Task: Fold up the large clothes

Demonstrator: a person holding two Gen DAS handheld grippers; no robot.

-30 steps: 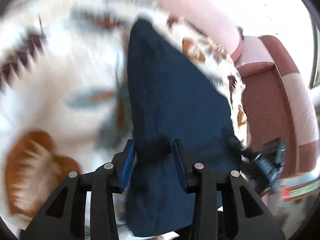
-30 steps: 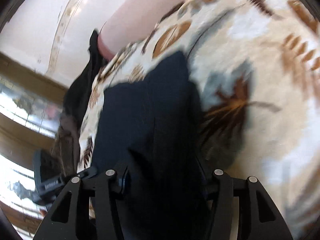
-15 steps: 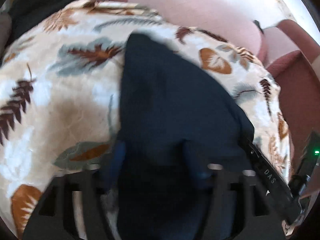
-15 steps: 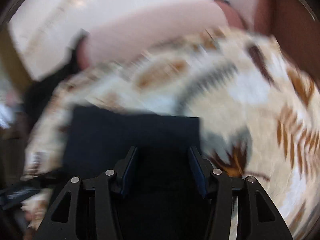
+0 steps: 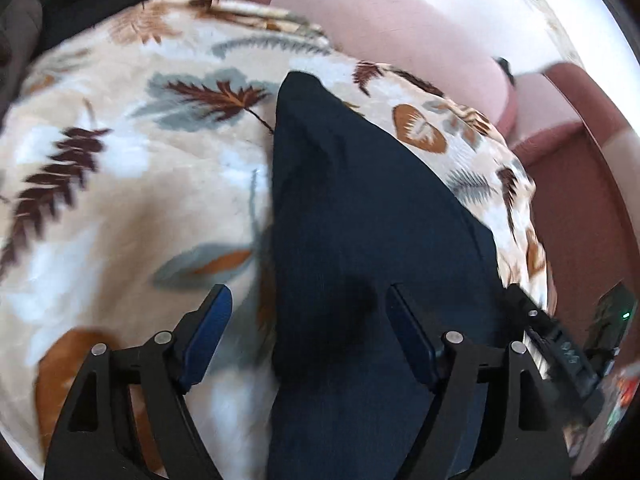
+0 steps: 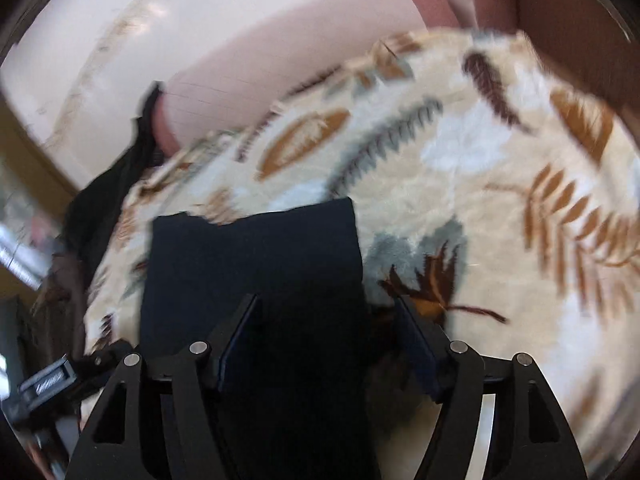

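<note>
Your left-wrist view is brightly daylit, with the wall (image 5: 460,12) beyond the left tongs (image 5: 308,320) washed nearly white. A soft shadow falls on the dark garment (image 5: 360,220) between their tips. Your right-wrist view is heavily motion-smeared: the leaf-print blanket (image 6: 480,168) ahead of the right tongs (image 6: 326,332) streaks, and the garment's folds sink into black. Both frames bend and darken at the fisheye rim.

Home living room; leaf-print blanket (image 5: 132,184), pink sofa (image 5: 400,40)
</note>
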